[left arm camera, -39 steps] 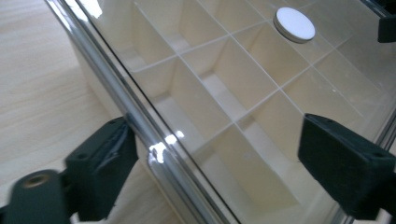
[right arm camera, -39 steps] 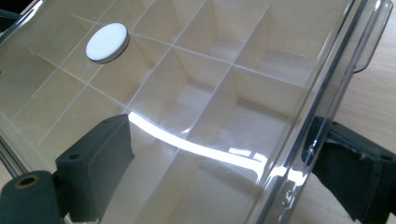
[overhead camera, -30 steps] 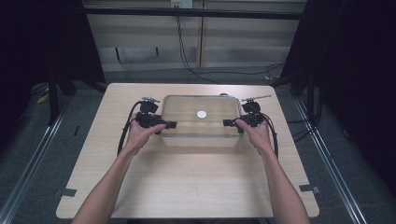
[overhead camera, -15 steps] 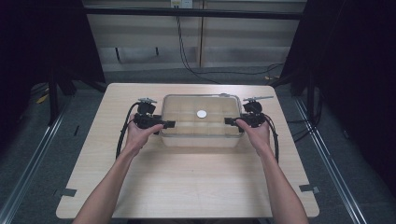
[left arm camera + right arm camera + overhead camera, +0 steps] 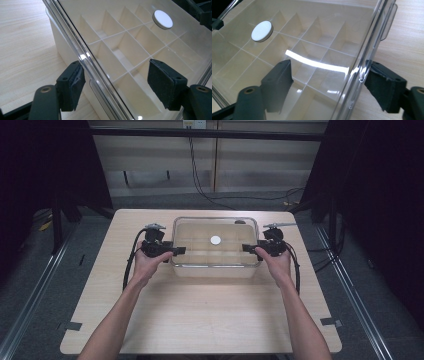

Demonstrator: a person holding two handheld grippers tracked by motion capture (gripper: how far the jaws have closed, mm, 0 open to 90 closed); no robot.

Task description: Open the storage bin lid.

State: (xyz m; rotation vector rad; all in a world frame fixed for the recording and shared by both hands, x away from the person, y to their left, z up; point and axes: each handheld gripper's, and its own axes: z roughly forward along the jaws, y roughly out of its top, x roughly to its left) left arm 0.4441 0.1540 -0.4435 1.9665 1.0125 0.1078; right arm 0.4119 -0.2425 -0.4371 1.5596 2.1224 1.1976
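A clear plastic organizer box (image 5: 215, 245) sits on the far half of the light wooden desk (image 5: 200, 315), its long axis running left to right across the person's front. Through its transparent lid (image 5: 140, 32) a grid of cream dividers shows, forming rows of small compartments. A round white disc (image 5: 215, 240) lies near the middle of the lid; no writing, brand or label can be read on it or anywhere on the box.

The left tool (image 5: 176, 250) meets the box's left short end, held in the person's left hand (image 5: 146, 264). In the left gripper view its jaws stand spread, one pad (image 5: 72, 85) outside the box wall over the desk, the other above the lid, with the lid's rim running between them; neither pad is pressed against the plastic.

The right tool (image 5: 248, 248) is at the opposite short end, in the right hand (image 5: 276, 265). In the right gripper view its jaws are likewise spread astride the lid's edge, one over the lid, one outside beside a small clear latch tab (image 5: 388, 22).

Black cables (image 5: 131, 262) loop from each tool onto the desk.
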